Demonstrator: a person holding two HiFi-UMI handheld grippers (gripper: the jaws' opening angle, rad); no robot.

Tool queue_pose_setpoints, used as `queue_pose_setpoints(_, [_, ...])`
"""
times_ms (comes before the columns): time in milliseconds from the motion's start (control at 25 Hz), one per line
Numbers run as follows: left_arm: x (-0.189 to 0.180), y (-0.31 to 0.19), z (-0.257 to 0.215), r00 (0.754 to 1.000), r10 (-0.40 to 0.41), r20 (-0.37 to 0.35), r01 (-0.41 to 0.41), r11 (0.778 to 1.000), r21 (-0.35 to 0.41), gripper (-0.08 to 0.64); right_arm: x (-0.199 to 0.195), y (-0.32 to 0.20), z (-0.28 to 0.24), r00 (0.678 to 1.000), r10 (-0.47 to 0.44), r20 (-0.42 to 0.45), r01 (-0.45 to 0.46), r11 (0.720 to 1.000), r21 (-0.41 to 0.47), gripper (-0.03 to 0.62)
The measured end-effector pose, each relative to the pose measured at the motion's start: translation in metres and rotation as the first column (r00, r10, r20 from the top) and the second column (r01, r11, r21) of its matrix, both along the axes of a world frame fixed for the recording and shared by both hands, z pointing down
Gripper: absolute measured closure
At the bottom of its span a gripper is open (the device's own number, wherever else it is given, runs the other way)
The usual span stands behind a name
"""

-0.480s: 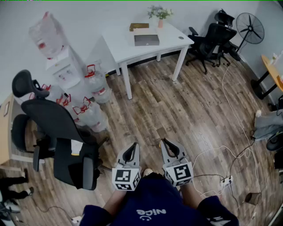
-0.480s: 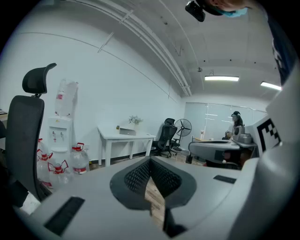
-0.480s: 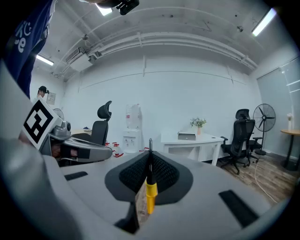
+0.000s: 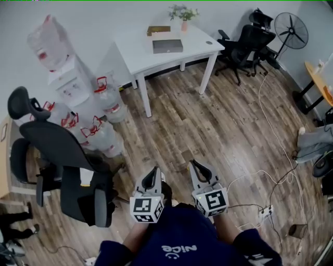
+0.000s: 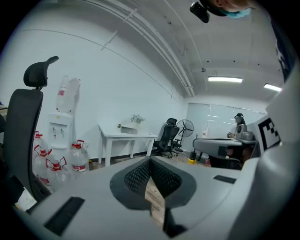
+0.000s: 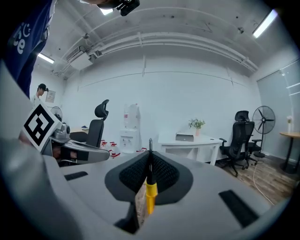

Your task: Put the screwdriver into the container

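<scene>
Desk [image 4: 151, 60] slips slightly left in view.
Right hand-held gripper [image 4: 195, 166] clamps the screwdriver [image 6: 149, 190]; left hand-held gripper [image 4: 154, 172] closed, empty.

So the table [image 4: 139, 58] sits straight ahead against the far wall, with a flat case [image 4: 167, 45] on it, a small box [image 4: 158, 30] behind that and a plant [image 4: 181, 13] at the back edge. Left of the table is the water dispenser [image 4: 66, 79], with jugs [image 4: 106, 98] on the floor in front of it. Closer in on the left there's an office chair [image 4: 65, 153]. Right of the table are more chairs [image 4: 244, 44], then a fan [image 4: 291, 30] in the far corner. The left gripper [image 4: 154, 172] and right gripper [image 4: 193, 165] are side by side near the bottom, with the screwdriver [image 6: 150, 187] between the right one's jaws. A power strip [image 4: 267, 212] lies on the floor to their right.
</scene>
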State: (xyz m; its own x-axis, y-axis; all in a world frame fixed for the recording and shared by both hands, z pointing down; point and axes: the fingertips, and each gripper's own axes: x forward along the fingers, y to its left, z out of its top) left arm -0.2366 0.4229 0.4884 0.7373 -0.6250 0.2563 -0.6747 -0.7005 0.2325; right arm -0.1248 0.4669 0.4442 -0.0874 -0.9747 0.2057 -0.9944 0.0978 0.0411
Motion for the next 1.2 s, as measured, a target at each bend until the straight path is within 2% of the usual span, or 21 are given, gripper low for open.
queue_pose_setpoints(320, [0.020, -0.040, -0.002, 0.999, 0.051, -0.001, -0.051, 0.999, 0.009, 0.543, 0.015, -0.034, -0.008, 0.999, 0.039, -0.003, -0.038, 0.999, 0.023, 0.555])
queue_pose_setpoints(480, [0.026, -0.052, -0.002, 0.998, 0.062, 0.006, -0.062, 0.998, 0.021, 0.543, 0.019, -0.041, 0.000, 0.999, 0.043, 0.001, -0.043, 0.999, 0.002, 0.555])
queue_pose_setpoints(760, [0.027, -0.080, 0.012, 0.998, 0.058, 0.021, -0.058, 0.998, -0.018, 0.543, 0.022, -0.069, 0.012, 0.999, 0.040, 0.004, -0.039, 0.999, -0.031, 0.555])
queue_pose_setpoints(960, [0.038, -0.119, 0.017, 0.997, 0.073, 0.010, -0.073, 0.997, -0.032, 0.543, 0.032, -0.106, 0.008, 0.998, 0.063, -0.011, -0.063, 0.997, -0.050, 0.555])
queue_pose_setpoints(1200, [0.051, -0.174, 0.007, 0.994, 0.110, -0.016, -0.110, 0.994, -0.009, 0.543, 0.038, -0.156, 0.001, 0.995, 0.089, -0.039, -0.091, 0.995, -0.039, 0.555])
